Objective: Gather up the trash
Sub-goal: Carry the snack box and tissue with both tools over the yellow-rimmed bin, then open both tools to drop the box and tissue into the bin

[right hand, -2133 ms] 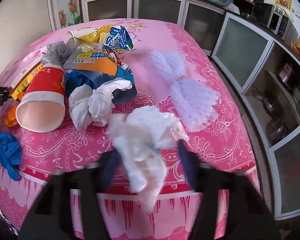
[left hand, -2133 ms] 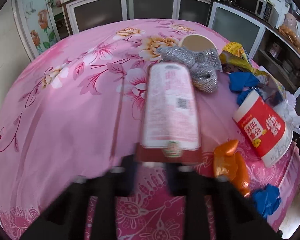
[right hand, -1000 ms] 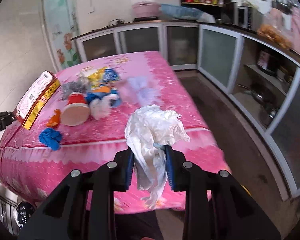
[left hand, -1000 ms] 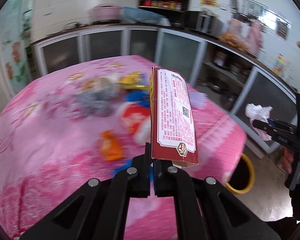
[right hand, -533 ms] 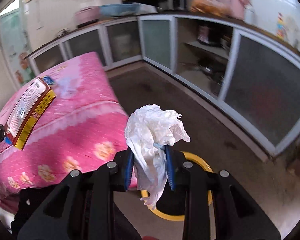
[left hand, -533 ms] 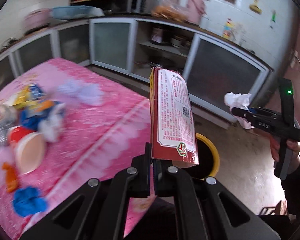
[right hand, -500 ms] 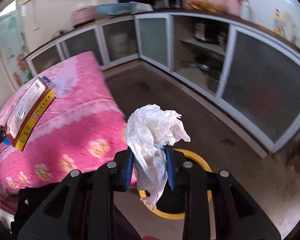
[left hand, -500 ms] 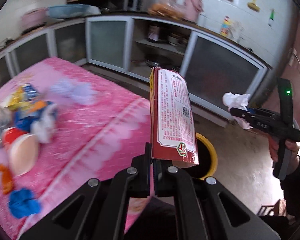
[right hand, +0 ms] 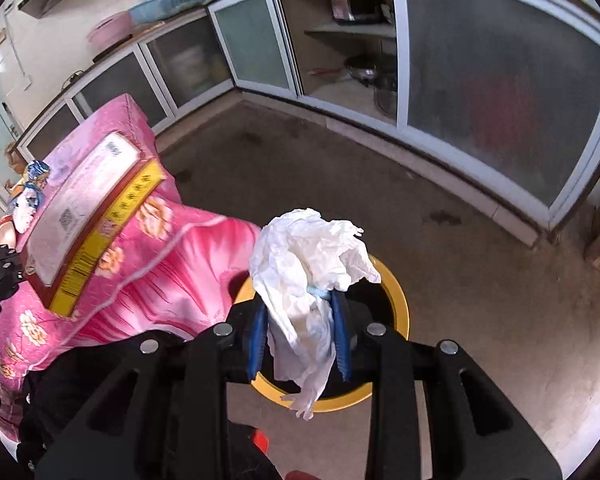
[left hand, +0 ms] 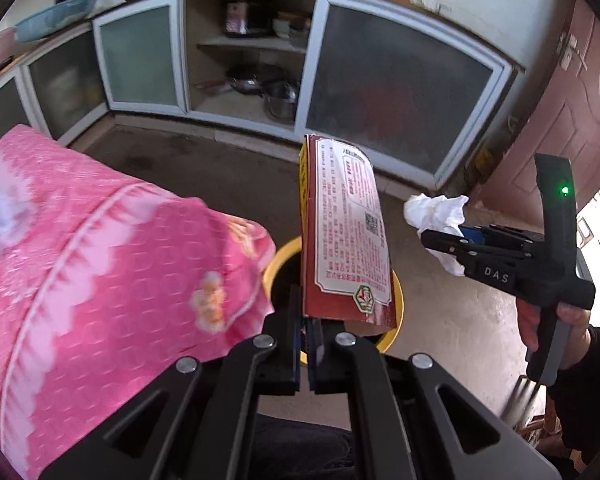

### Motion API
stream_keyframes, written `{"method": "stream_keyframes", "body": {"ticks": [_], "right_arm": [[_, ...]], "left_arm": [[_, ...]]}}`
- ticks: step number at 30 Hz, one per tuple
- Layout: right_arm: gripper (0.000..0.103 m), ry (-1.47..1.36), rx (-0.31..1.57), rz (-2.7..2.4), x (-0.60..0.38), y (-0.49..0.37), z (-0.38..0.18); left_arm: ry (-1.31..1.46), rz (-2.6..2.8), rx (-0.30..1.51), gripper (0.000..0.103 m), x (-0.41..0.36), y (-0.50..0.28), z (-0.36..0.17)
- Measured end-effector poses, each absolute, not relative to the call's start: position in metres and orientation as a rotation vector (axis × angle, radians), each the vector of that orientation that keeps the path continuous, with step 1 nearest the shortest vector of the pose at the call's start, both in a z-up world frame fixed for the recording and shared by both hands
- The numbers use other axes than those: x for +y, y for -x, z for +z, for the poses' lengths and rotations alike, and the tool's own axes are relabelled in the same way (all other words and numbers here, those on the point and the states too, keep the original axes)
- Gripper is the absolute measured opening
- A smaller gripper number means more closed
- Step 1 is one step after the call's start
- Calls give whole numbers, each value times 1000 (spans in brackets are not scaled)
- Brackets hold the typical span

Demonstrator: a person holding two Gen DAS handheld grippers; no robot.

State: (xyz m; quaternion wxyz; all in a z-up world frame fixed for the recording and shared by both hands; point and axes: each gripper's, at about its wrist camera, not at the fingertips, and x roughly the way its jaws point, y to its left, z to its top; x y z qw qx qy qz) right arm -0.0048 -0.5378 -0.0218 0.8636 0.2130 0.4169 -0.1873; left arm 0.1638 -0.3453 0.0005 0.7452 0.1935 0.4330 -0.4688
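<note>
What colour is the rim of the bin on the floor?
The bin's rim is yellow, with a dark inside. It shows best in the right wrist view.

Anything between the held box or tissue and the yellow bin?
Nothing visible. The left gripper holds the box and the right gripper holds the tissue above the open bin; the tablecloth hangs just beside its rim.

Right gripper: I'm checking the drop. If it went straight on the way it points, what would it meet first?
Probably the yellow-rimmed bin: the right gripper, shut on the crumpled white tissue, points down at its dark opening. Nothing shows between them, though depth is unclear.
</note>
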Motion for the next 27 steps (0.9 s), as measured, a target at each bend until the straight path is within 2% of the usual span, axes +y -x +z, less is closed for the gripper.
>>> {"method": "stream_keyframes", "body": {"ticks": [6, 14, 16, 17, 18, 19, 20, 21, 24, 27], "right_arm": [[27, -500, 926, -389, -549, -1, -54], [28, -530, 987, -403, -558, -9, -85], [38, -531, 1009, -400, -560, -13, -89], [48, -529, 1016, -404, -561, -14, -91], [56, -527, 1017, -413, -561, -14, -92], [59, -526, 1029, -417, -562, -15, -94], [59, -523, 1039, -422, -563, -14, -95], [59, -520, 1048, -433, -564, -13, -96], [60, -504, 1059, -472, -566, -1, -94], [66, -474, 1026, -536, -568, 19, -83]], "left_arm": [[-495, -1022, 1008, 2, -387, -160, -31], [-515, -1022, 1034, 2, -419, -165, -43], [-511, -1021, 1036, 2, -422, -165, -44], [-505, -1024, 1040, 4, -423, -167, -44], [-497, -1027, 1046, 13, -423, -168, -44], [-483, -1022, 1048, 21, -423, -168, -44], [-472, -1008, 1044, 49, -426, -170, -45], [-451, -998, 1036, 70, -424, -170, -43], [-390, -1030, 1034, 74, -416, -170, -34], [-347, -1037, 989, 88, -405, -166, -20]]}}
